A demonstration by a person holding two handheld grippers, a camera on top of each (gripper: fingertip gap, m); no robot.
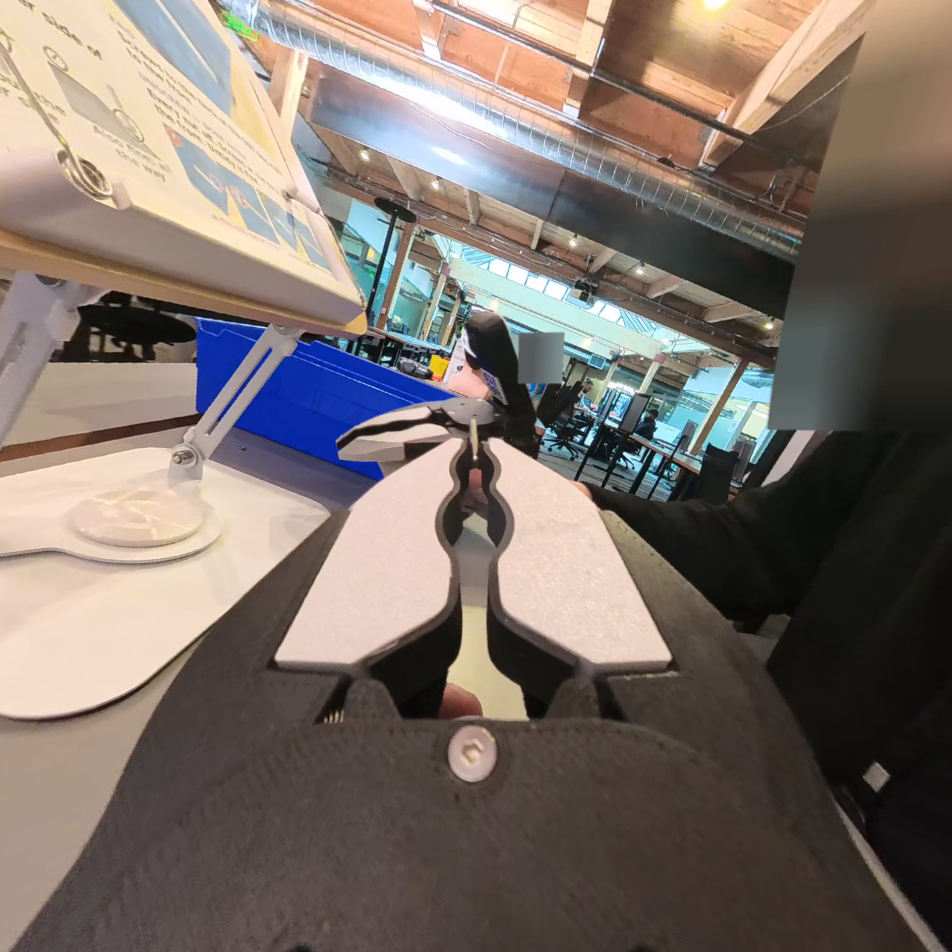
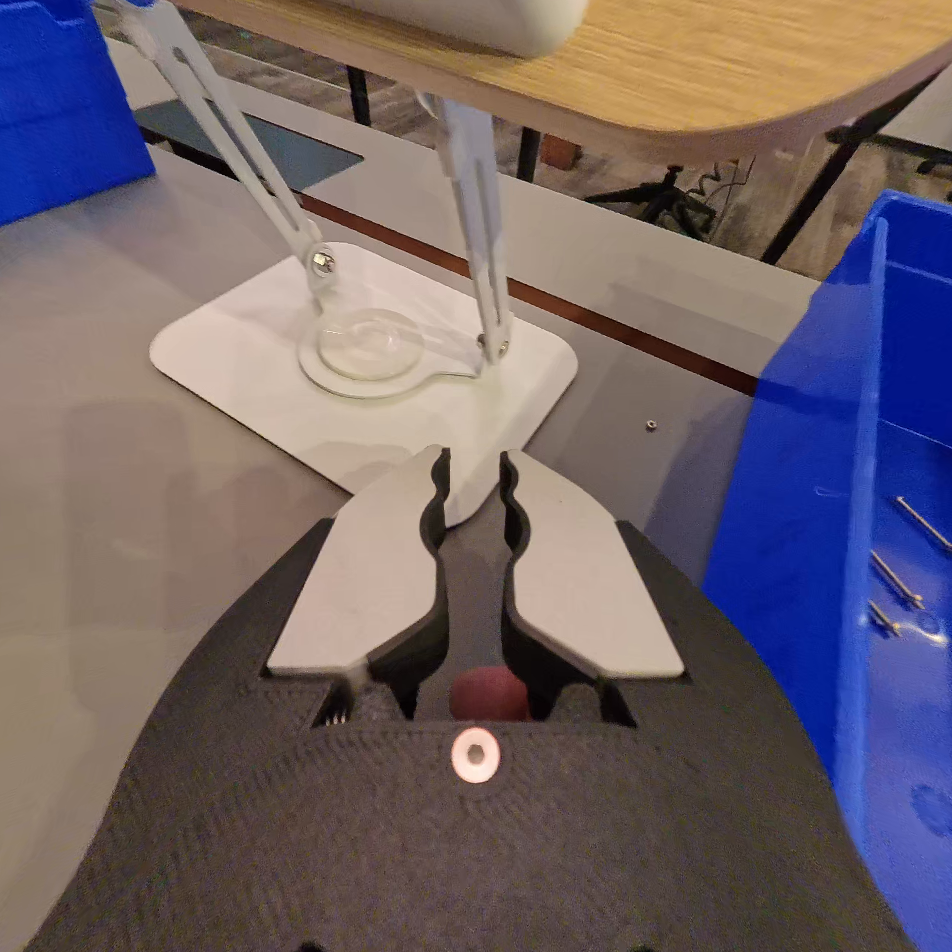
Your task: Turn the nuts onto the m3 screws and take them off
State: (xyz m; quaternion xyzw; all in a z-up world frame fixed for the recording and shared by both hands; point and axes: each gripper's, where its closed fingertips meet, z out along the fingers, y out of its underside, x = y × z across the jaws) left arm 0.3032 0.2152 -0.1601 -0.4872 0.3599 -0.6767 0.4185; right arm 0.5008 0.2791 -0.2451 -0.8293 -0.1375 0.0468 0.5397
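In the left wrist view my left gripper (image 1: 473,456) is shut on a thin metal screw (image 1: 473,438), which stands up out of the fingertips. My right gripper (image 1: 391,438) shows just beyond it, its tips pointing left, close to the screw. In the right wrist view my right gripper (image 2: 474,458) is open and empty, low over the grey table. A small nut (image 2: 651,425) lies on the table ahead and to the right of it. Several long screws (image 2: 896,579) lie in the blue bin (image 2: 803,489) at the right.
A white stand with a flat base (image 2: 247,350) and two slanted legs carries a wooden board (image 2: 669,77) over the table; an instruction sheet (image 1: 170,129) rests on it. A second blue bin (image 2: 62,103) stands at the far left. A person's dark sleeve (image 1: 772,541) is at the right.
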